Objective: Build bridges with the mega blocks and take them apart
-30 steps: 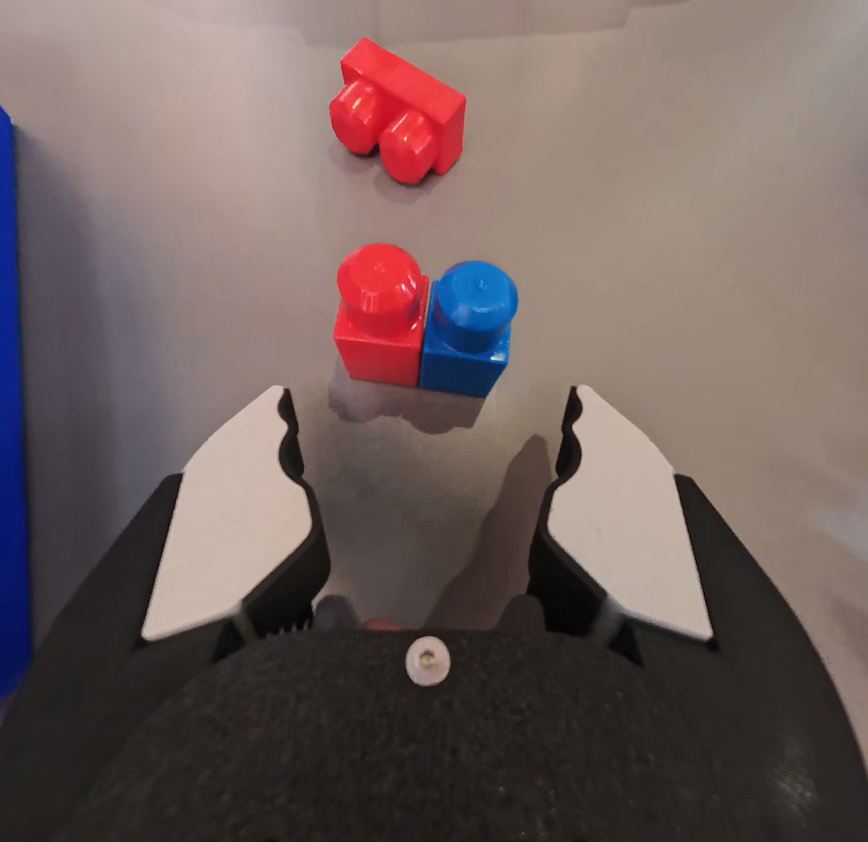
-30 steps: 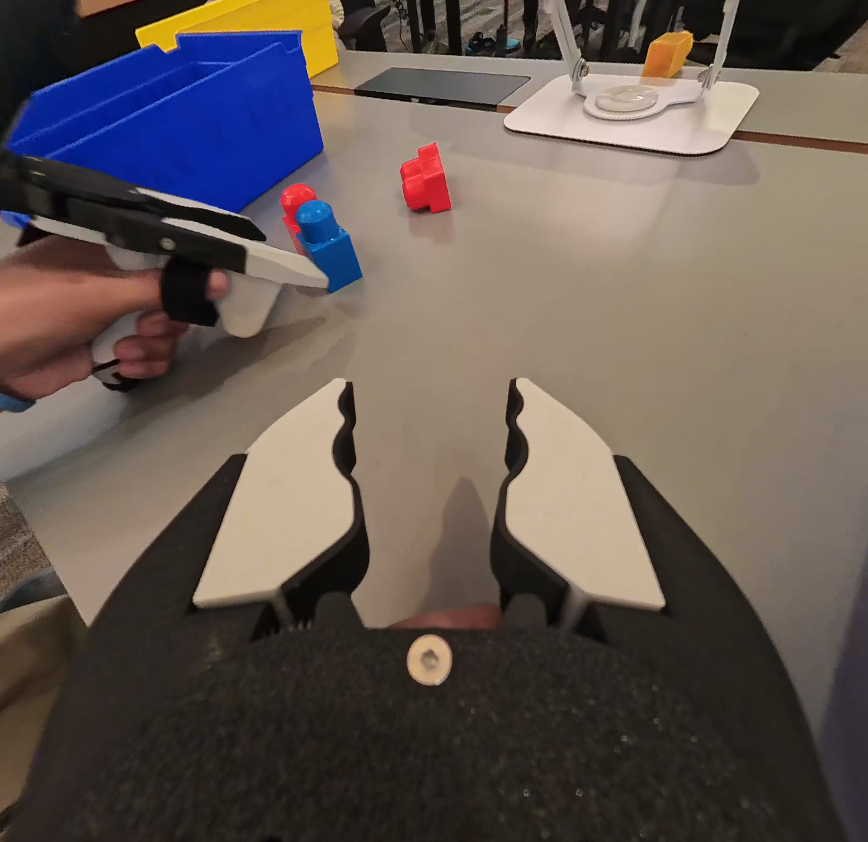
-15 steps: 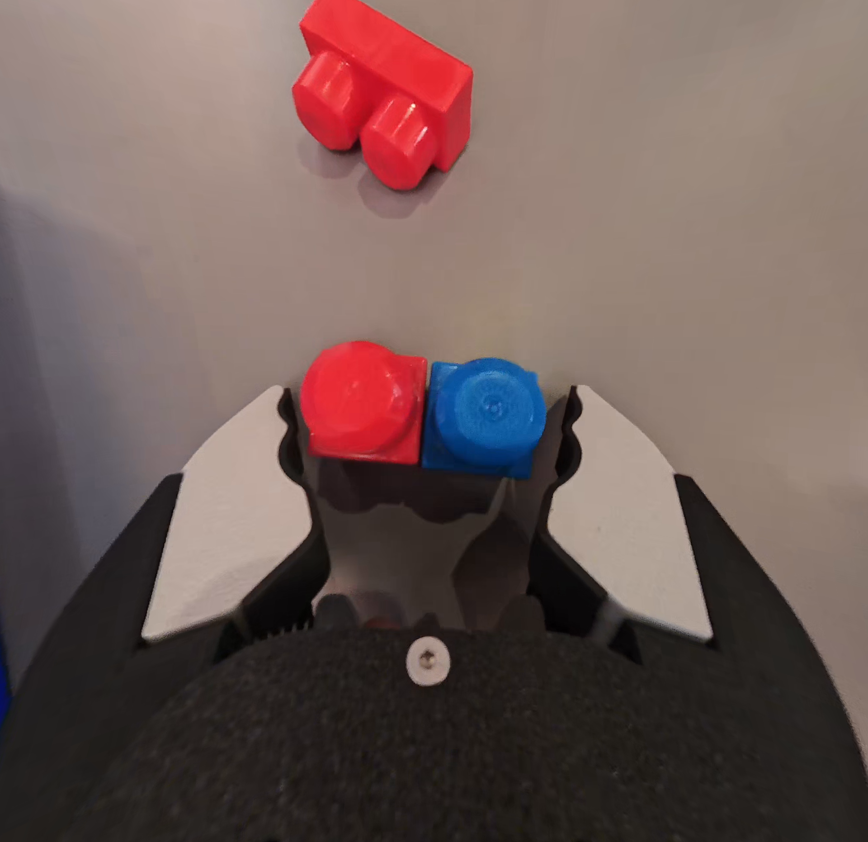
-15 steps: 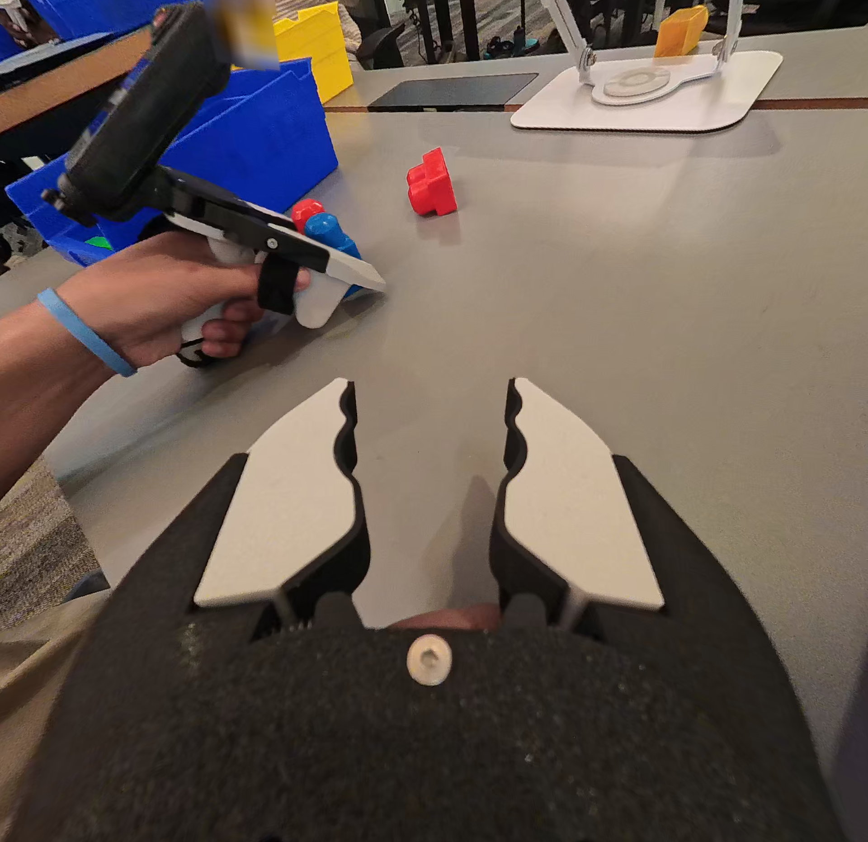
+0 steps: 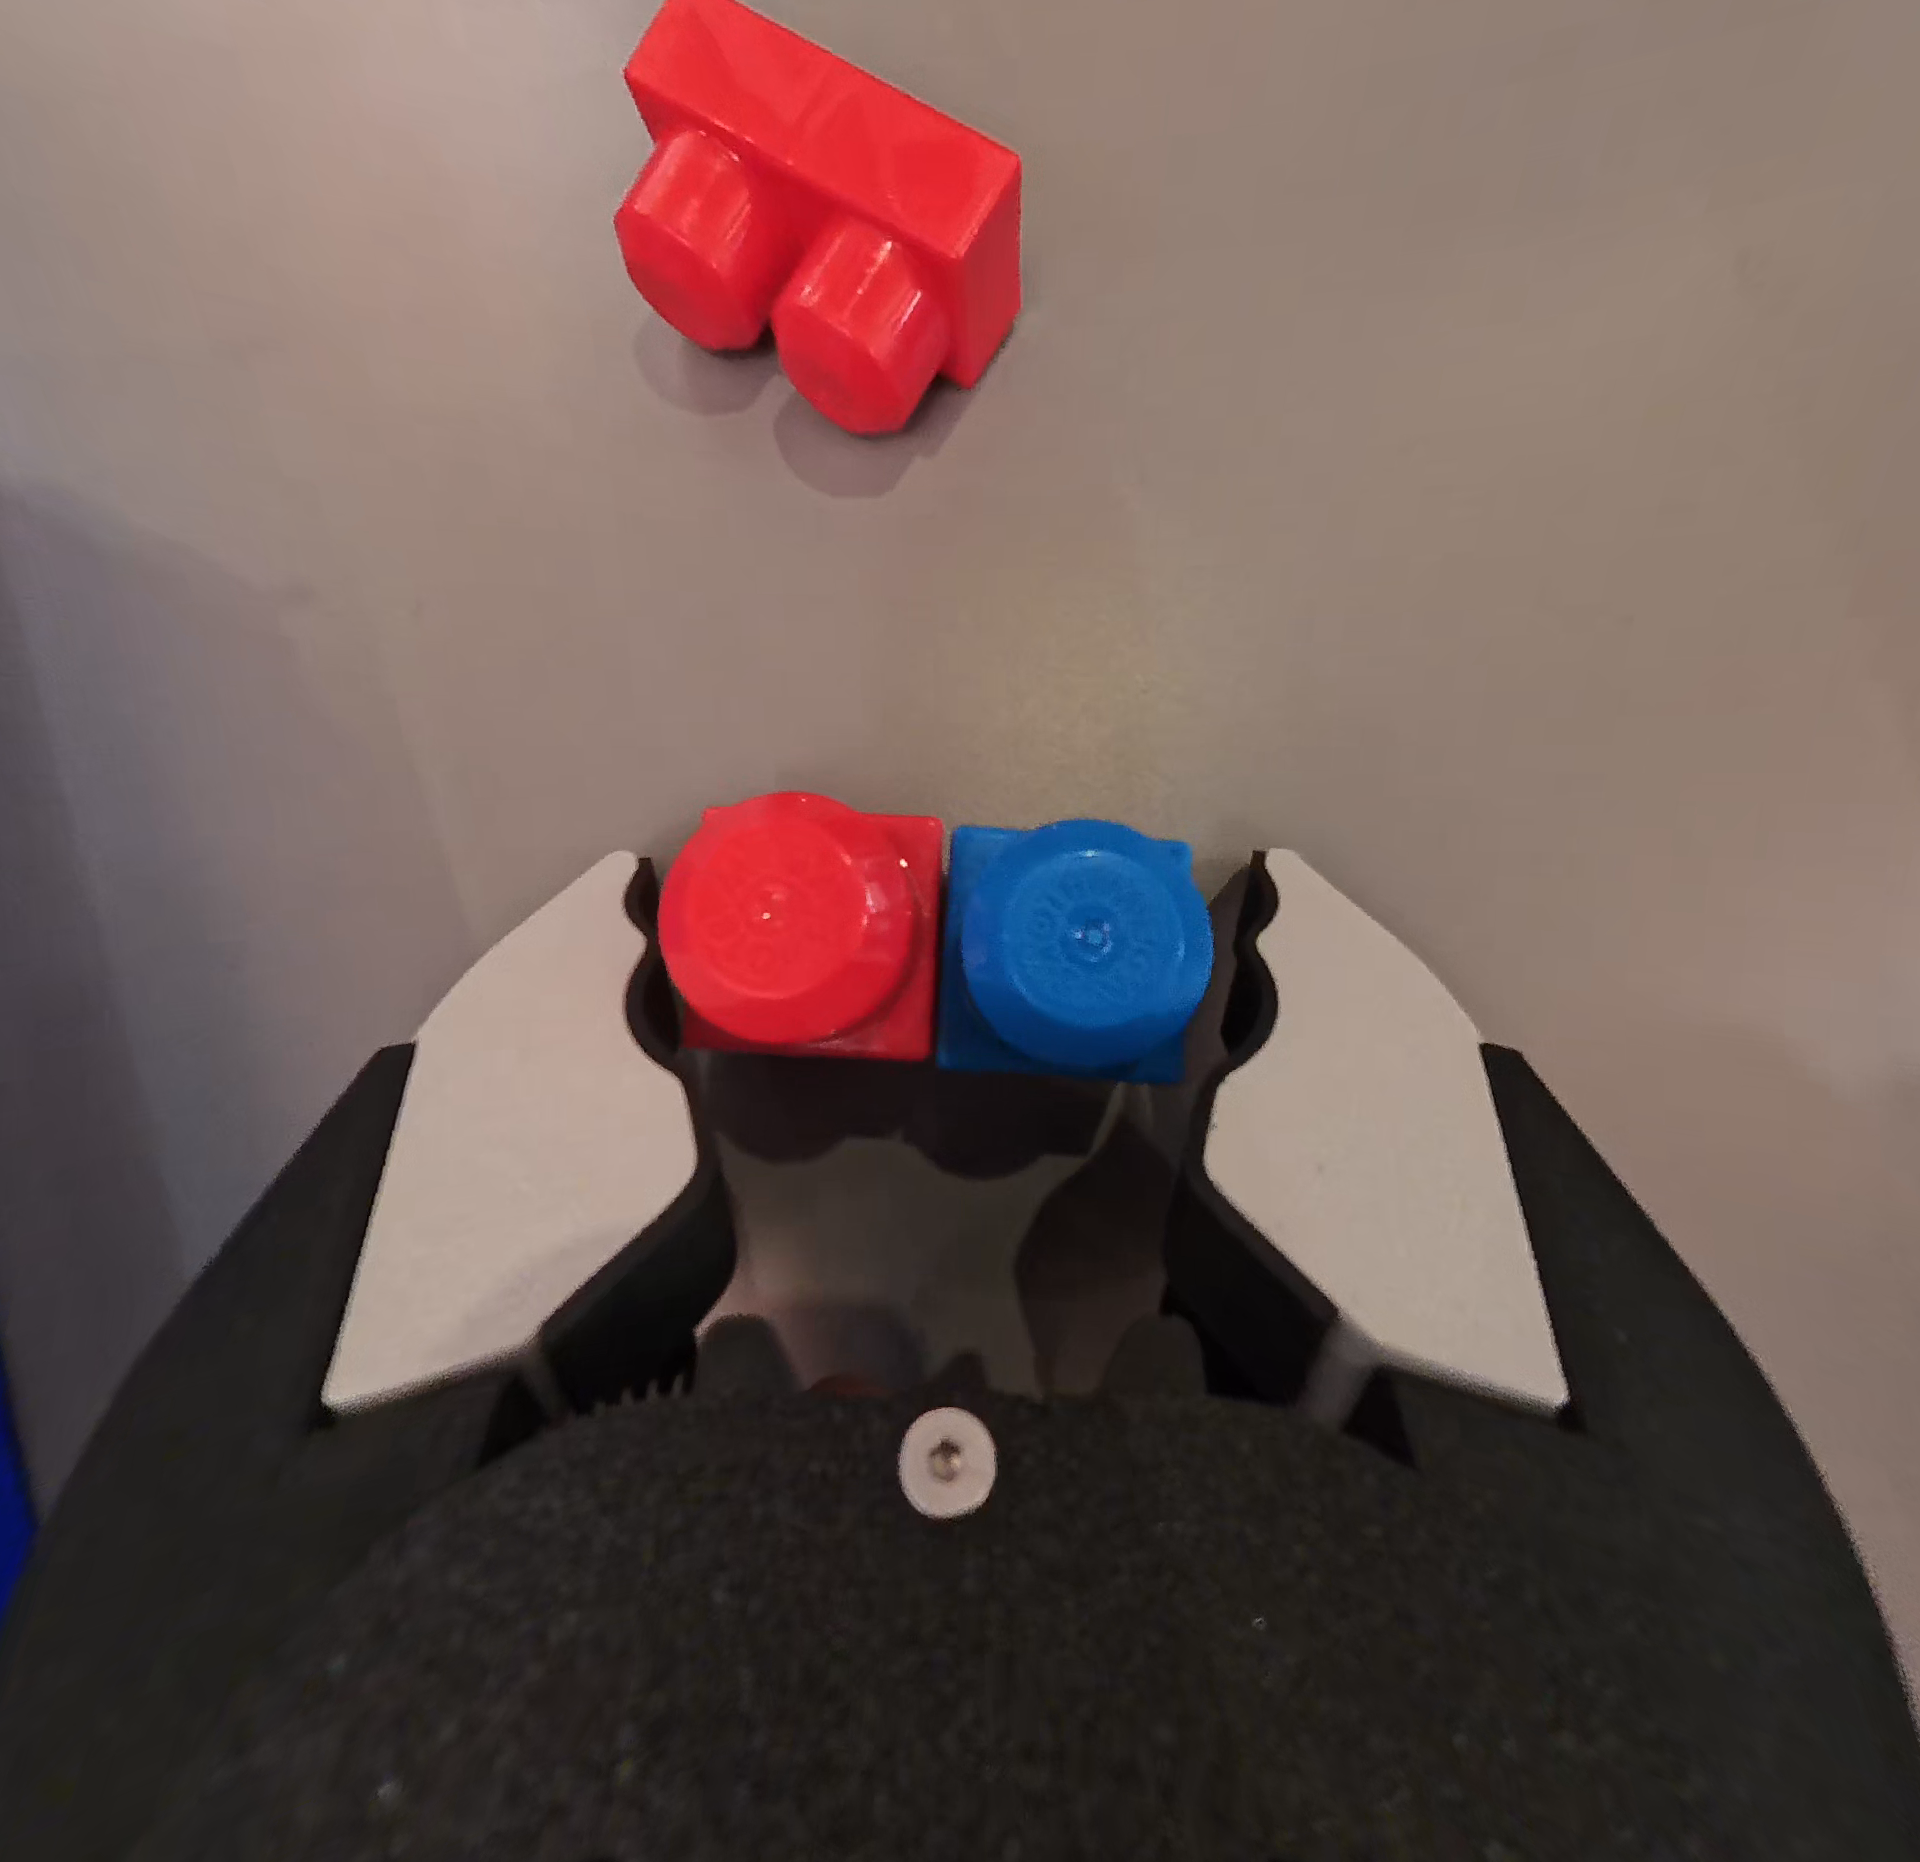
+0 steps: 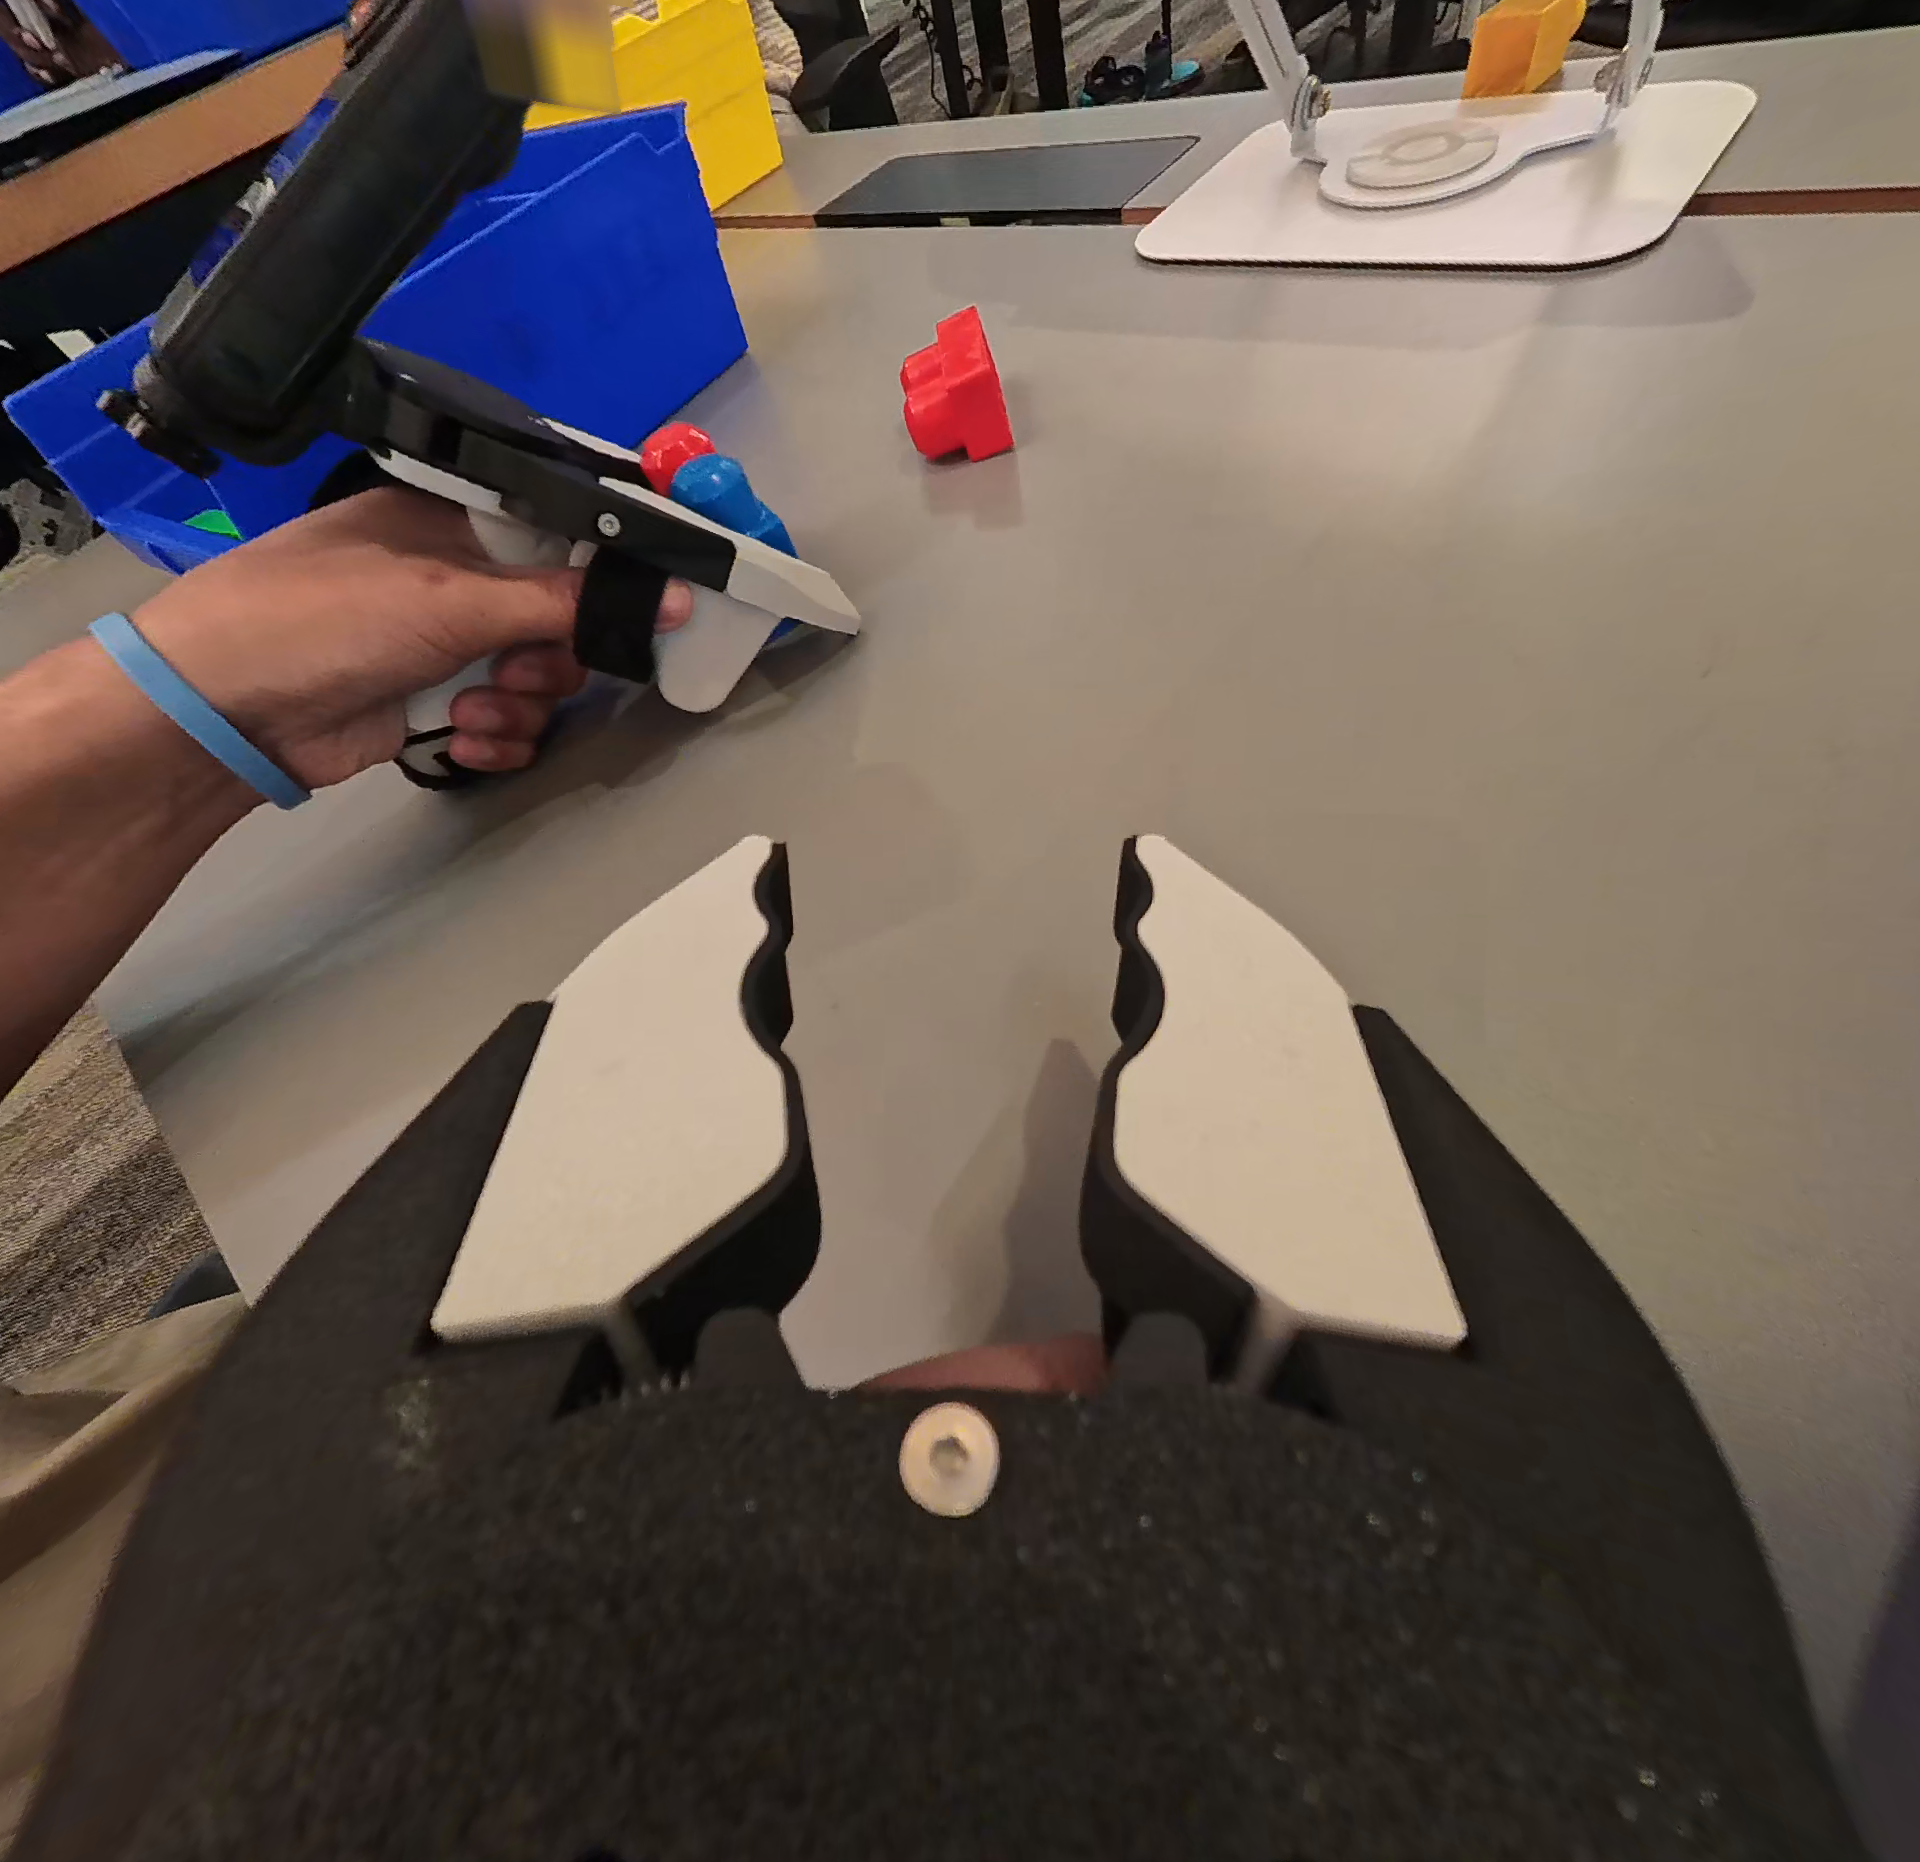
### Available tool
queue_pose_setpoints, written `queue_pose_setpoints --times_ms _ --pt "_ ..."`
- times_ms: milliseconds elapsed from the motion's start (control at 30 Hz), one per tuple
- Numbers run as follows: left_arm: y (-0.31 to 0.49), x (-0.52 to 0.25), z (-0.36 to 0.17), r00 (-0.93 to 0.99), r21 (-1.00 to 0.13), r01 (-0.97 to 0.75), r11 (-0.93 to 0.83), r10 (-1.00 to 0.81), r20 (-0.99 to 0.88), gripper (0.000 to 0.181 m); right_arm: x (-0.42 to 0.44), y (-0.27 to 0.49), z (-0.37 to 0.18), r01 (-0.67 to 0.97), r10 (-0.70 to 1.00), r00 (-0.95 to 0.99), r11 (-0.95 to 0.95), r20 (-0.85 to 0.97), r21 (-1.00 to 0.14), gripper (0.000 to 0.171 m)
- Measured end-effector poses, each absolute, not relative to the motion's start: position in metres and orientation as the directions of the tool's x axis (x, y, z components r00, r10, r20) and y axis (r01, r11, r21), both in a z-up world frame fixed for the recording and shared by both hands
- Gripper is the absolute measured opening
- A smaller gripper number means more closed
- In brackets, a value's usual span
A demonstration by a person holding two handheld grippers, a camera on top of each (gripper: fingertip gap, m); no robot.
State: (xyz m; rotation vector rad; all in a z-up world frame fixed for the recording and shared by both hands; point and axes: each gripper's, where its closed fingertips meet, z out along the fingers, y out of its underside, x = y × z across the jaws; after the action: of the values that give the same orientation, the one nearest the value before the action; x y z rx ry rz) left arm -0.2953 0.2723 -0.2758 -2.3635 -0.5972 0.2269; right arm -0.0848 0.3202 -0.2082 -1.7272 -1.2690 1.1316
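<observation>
Left claw (image 5: 945, 939) has advanced around blocks (image 5: 935, 945) on grey table (image 6: 1351, 669).

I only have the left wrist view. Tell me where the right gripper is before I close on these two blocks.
Observer: The right gripper is open and empty, over bare table, well short of the blocks.
Operator: Report what's off to my left.
Observer: A blue bin stands there, with a yellow bin behind it.
Operator: Check my height.
Observer: The nearer of the left fingers has its tip down at the tabletop beside the blue block.
</observation>
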Motion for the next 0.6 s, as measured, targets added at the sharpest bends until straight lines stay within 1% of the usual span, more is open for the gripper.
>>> queue_pose_setpoints --times_ms 100,200,600 --pt "0.2718 -0.2961 -0.2753 0.878 -0.660 0.357 -0.661 0.478 -0.003 0.100 -0.0850 0.3196 -0.2077 0.349 0.963 0.137 -0.268 -0.234 -0.898 0.059" --pt "0.2702 -0.2976 -0.2739 0.876 -0.668 0.356 -0.653 0.481 -0.003 0.091 -0.0847 0.3198 -0.2069 0.348 0.963 0.138 -0.265 -0.230 -0.899 0.059" --pt "0.2696 -0.2950 -0.2735 0.885 -0.670 0.342 -0.659 0.465 -0.007 0.090 -0.0837 0.3209 -0.2055 0.347 0.964 0.139 -0.264 -0.229 -0.900 0.057"
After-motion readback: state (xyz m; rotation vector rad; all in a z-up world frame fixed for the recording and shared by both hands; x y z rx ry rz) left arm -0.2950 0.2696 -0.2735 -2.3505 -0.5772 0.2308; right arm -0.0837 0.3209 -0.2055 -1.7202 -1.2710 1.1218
